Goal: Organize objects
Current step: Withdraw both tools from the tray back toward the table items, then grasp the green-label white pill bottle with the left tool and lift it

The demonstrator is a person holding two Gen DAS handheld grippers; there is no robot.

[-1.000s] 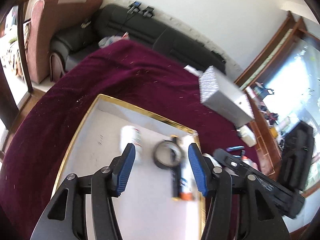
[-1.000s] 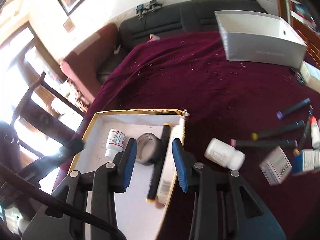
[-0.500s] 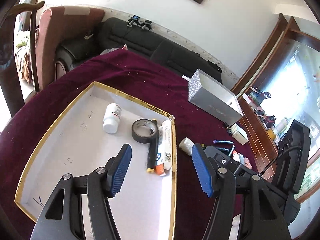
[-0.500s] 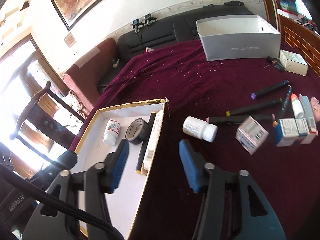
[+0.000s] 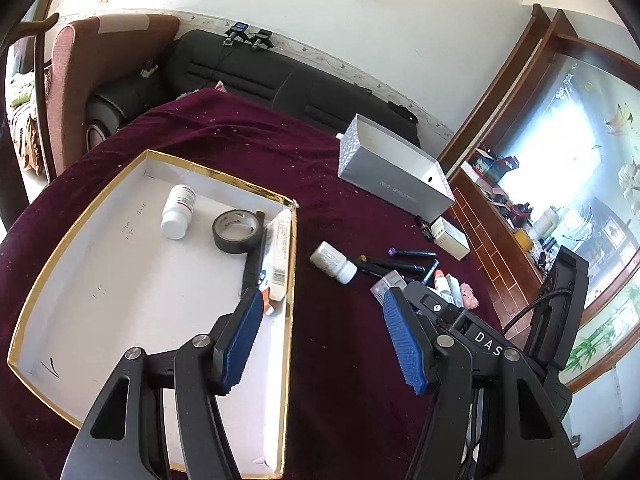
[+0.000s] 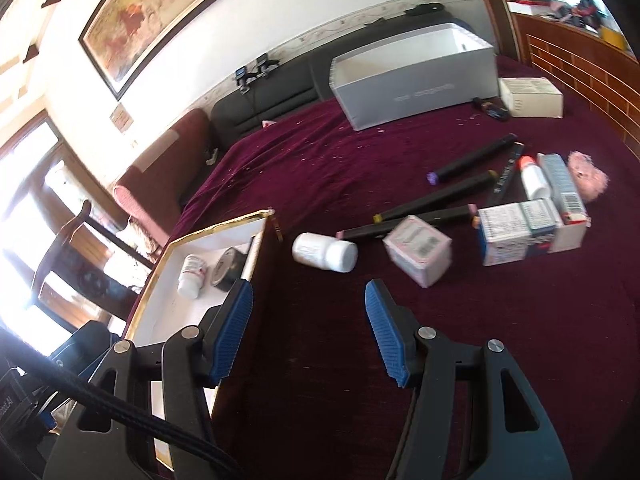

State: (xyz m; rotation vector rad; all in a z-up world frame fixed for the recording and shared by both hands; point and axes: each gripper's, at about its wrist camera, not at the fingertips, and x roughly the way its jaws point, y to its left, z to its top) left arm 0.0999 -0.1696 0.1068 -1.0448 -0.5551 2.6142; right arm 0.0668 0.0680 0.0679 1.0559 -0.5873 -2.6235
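Observation:
A gold-rimmed white tray (image 5: 96,280) (image 6: 172,308) on the maroon cloth holds a white pill bottle (image 5: 178,212), a black tape roll (image 5: 236,230), a black marker and a white tube (image 5: 280,252). To its right lie a second white bottle (image 5: 334,262) (image 6: 324,252), black markers (image 6: 436,200), a pink box (image 6: 418,250) and several small boxes (image 6: 528,232). My left gripper (image 5: 320,340) is open and empty over the tray's right rim. My right gripper (image 6: 308,328) is open and empty, just short of the loose white bottle.
A grey open box (image 5: 392,176) (image 6: 416,76) stands at the back of the table, a small white box (image 6: 530,96) to its right. A black sofa (image 5: 260,76) and a red chair (image 5: 80,80) stand behind. A wooden ledge (image 5: 500,232) runs along the right.
Both grippers have pulled back and up from the tray and swung right toward the loose items. Both jaws have opened wider. Nothing was picked up.

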